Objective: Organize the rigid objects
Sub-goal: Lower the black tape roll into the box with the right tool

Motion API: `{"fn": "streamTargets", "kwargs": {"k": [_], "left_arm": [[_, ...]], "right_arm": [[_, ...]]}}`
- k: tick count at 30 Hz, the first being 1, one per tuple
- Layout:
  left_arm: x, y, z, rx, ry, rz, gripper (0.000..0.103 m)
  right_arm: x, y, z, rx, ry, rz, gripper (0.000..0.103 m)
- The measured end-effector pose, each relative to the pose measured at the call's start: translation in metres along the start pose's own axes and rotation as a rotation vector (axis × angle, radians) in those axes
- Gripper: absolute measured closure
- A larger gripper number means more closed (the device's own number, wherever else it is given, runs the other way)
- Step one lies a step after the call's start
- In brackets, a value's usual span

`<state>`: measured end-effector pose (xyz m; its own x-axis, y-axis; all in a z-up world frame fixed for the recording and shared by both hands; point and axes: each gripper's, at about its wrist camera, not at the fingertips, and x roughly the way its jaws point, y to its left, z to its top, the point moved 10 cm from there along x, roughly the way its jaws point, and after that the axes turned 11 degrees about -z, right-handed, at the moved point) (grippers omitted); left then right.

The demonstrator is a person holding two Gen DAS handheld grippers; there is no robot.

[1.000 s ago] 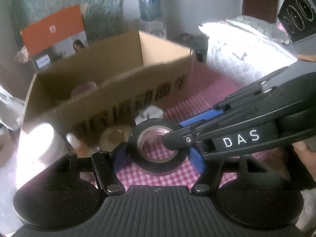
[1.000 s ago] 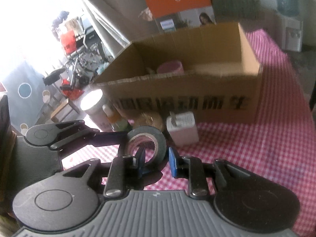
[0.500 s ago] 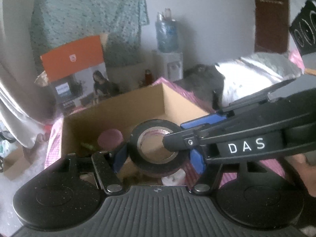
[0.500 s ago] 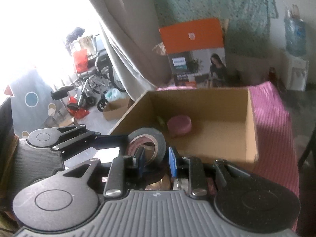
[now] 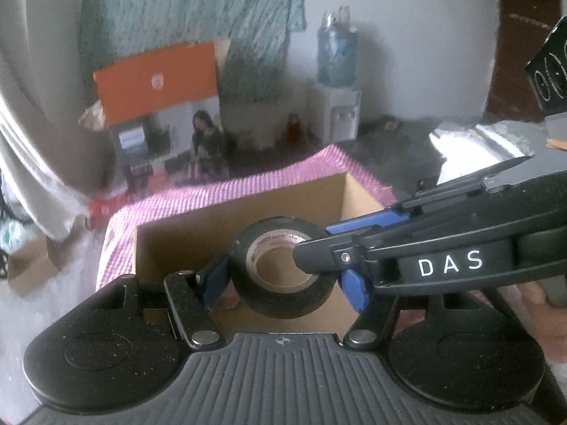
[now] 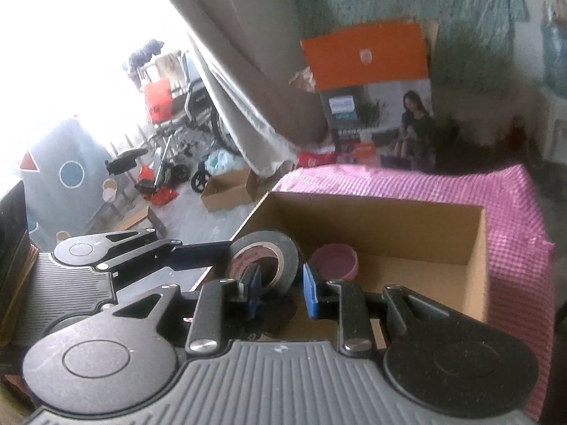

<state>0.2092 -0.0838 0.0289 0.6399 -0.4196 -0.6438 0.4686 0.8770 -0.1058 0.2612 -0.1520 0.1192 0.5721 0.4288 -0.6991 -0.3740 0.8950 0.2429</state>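
A black tape roll (image 5: 283, 301) hangs in the air over the near edge of an open cardboard box (image 5: 184, 244). My left gripper (image 5: 283, 283) is shut on the tape roll across its outer sides, a blue pad on each side. My right gripper (image 6: 281, 287) is shut on the tape roll (image 6: 288, 258) too, pinching its wall with one finger inside the hole and one outside. In the left wrist view the right gripper (image 5: 319, 244) reaches in from the right. The left gripper (image 6: 219, 251) comes in from the left in the right wrist view. A pink round container (image 6: 335, 260) lies inside the box (image 6: 475, 248).
The box stands on a table with a pink checked cloth (image 6: 514, 212). Behind it lean an orange-topped product carton (image 6: 372, 56) and a water dispenser (image 5: 336, 113). A curtain and floor clutter with small cartons (image 6: 226, 191) are to the left. A hand (image 5: 531, 304) shows at the right.
Both grippers rose together with the tape roll and moved from in front of the box to over its near edge. The items on the cloth before the box dropped out of view.
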Motion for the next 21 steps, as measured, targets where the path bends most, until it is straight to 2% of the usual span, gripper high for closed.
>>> {"fn": "streamTargets", "kwargs": {"k": [7, 12, 21], "left_arm": [[0.042, 0.030, -0.016, -0.110, 0.191, -0.045, 0.037], [0.072, 0.044, -0.035, -0.148, 0.337, -0.070, 0.037], [0.117, 0.056, -0.065, -0.200, 0.532, -0.101, 0.037]], "right_arm": [[0.061, -0.013, -0.003, 0.062, 0.207, 0.028, 0.075], [0.101, -0.026, -0.019, 0.113, 0.340, 0.046, 0.075], [0.148, -0.045, -0.048, 0.163, 0.532, 0.063, 0.076]]}}
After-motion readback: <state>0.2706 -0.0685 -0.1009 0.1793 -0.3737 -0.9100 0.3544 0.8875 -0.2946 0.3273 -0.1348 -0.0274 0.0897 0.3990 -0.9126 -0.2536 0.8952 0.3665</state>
